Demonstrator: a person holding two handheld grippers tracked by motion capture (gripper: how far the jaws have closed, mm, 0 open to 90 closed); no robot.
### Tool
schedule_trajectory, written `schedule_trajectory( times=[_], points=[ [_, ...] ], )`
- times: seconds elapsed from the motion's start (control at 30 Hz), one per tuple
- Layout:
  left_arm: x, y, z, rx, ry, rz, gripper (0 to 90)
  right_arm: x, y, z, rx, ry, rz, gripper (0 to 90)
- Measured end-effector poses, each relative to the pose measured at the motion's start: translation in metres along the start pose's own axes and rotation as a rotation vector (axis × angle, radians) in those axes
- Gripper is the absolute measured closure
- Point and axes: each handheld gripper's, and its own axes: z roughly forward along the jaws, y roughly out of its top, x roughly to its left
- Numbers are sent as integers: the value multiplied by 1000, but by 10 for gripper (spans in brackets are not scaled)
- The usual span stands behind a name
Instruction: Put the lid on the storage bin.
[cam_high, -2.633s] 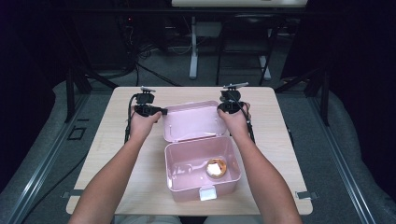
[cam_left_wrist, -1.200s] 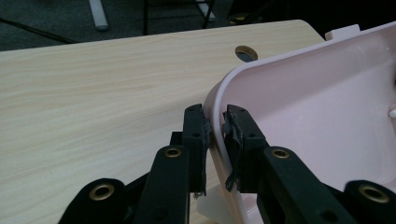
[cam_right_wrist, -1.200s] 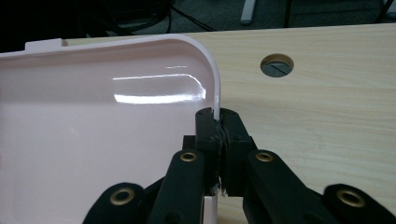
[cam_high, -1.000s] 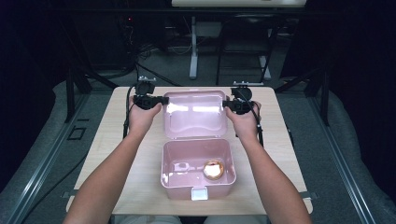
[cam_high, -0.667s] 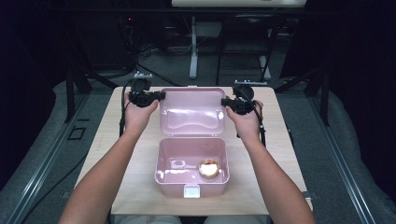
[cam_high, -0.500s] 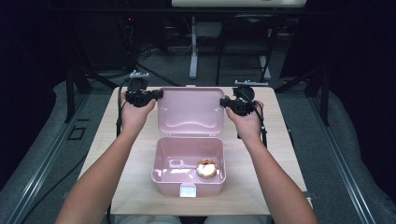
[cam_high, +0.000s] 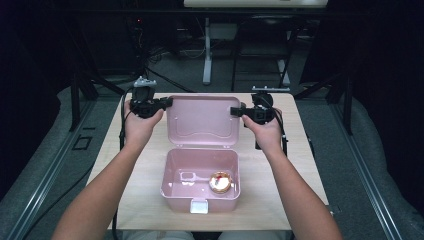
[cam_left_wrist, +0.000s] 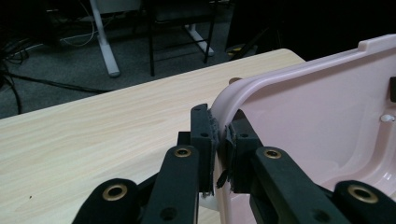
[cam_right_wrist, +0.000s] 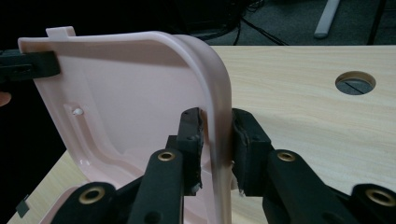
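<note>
Here, the pale pink plastic lunch box (cam_high: 200, 182) sits near the front middle of the light wooden table (cam_high: 295, 160), its hinged lid (cam_high: 202, 122) swung up and standing behind the open base. At the left, the left gripper (cam_high: 167, 102) is clamped on the lid's left rim; in the left gripper view its pads pinch the curved edge with no gap. The lid's inner face is smooth and glossy, with a raised moulded outline, rounded corners and a small tab on its top edge. Below it, the base is a shallow rounded tub with a whitish latch (cam_high: 199, 206) at its front wall; inside lie a clear, glinting item that is hard to make out and, right of it, a small round orange-and-gold object (cam_high: 220, 182). At the right, the right gripper (cam_high: 235, 111) straddles the lid's right rim; its jaws have just been opening, and a narrow gap shows between the right-hand pad and the rim.
</note>
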Motion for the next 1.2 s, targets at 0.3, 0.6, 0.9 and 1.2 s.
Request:
schedule_trajectory(
  times=[0.3,0.6,0.9,1.2],
  points=[
    [2,4,-7,-38,-15,11,832,7,5,-6,-19,-6,-56,765],
    [9,13,-7,-35,-45,48,816,12,17,-2,-38,-49,-98,760],
    [4,12,-11,-38,-50,60,796,13,17,-5,-34,-48,-87,734],
    [-4,9,-17,-45,-57,66,769,17,12,-13,-38,-50,-102,699]
  ],
)
